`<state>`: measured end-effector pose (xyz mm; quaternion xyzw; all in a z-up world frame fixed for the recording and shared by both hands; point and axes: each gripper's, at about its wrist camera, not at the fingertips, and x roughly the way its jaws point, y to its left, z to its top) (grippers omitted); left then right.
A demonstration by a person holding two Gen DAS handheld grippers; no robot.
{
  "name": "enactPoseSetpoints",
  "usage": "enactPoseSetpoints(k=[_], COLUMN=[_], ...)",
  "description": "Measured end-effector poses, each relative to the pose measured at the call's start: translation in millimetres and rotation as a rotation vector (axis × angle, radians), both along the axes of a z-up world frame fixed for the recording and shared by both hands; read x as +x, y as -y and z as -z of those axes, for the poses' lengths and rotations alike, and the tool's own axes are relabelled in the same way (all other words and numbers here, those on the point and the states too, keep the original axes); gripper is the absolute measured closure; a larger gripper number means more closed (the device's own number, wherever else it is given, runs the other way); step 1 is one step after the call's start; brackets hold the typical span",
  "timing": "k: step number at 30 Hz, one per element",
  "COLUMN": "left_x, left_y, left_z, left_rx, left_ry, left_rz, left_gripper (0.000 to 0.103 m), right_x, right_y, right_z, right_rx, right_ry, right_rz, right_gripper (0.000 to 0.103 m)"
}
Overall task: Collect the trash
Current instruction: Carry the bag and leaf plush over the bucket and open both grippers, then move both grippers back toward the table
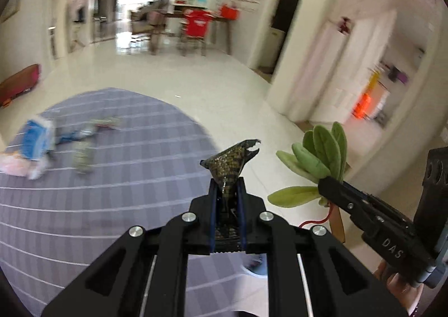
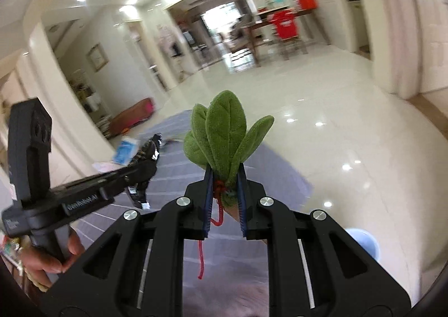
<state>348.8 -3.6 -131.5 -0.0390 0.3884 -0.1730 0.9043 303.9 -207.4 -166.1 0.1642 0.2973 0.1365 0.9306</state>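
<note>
Left gripper [image 1: 228,199] is clamping a dark patterned wrapper [image 1: 232,160], its long axis running out past the tips; the right gripper [image 2: 224,196] is pinching a green felt leaf sprig [image 2: 224,137]. Remaining litter [image 1: 36,143] is lying on the rug [image 1: 112,205], far left, nearer the left gripper.

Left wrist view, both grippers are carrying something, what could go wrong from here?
The dark wrapper is pinched only at its lower end in the left hand-held gripper, so it may slip out. The leafy plush in the right hand-held gripper trails a red string that could snag.
</note>
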Motion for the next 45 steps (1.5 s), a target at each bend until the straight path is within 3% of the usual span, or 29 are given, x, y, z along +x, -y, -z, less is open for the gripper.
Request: enactPoseSetpoints(k=[10, 12, 13, 14, 17, 25, 35, 41, 42, 44, 45], left_x=[-1.8, 1.5, 3.3, 3.9, 4.6, 7.2, 0.3, 0.8, 1.8, 4.0, 5.5], left_y=[125.2, 140.4, 145.2, 150.3, 164.0, 186.0, 211.8, 225.6, 228.4, 233.3, 235.6], left_z=[64.9, 80.6, 87.0, 93.7, 114.3, 143.0, 158.4, 152.1, 150.9, 148.4, 146.7], left_rx=[0.045, 0.067, 0.076, 0.084, 0.114, 0.158, 0.172, 0.160, 0.157, 0.150, 0.168], left_ry=[-0.085, -0.107, -0.119, -0.129, -0.161, -0.203, -0.223, -0.218, -0.218, -0.218, -0.212], left_rz=[0.202, 0.219, 0.225, 0.227, 0.238, 0.270, 0.313, 0.333, 0.336, 0.344, 0.329], left_gripper=[0.091, 0.091, 0.091, 0.091, 0.091, 0.091, 0.090, 0.089, 0.086, 0.065, 0.036], right_x=[-23.8, -22.7, -21.9, -20.6, -22.1, -41.3, -70.9, -87.6, -90.1, -94.6, -95.3], right_y=[100.9, 113.6, 118.1, 122.7, 132.6, 154.4, 171.6, 183.0, 184.5, 188.4, 189.4], right_z=[72.5, 90.6, 98.4, 107.7, 125.9, 131.4, 120.7, 113.1, 112.3, 110.7, 110.6], right_rx=[0.033, 0.045, 0.047, 0.052, 0.062, 0.085, 0.087, 0.105, 0.105, 0.106, 0.107], right_ry=[-0.127, -0.151, -0.167, -0.188, -0.231, -0.212, -0.146, -0.086, -0.077, -0.065, -0.065], right_rz=[0.225, 0.257, 0.273, 0.288, 0.314, 0.352, 0.425, 0.484, 0.495, 0.519, 0.525], right_gripper=[0.083, 0.069, 0.047, 0.042, 0.042, 0.042, 0.039, 0.037, 0.037, 0.037, 0.036])
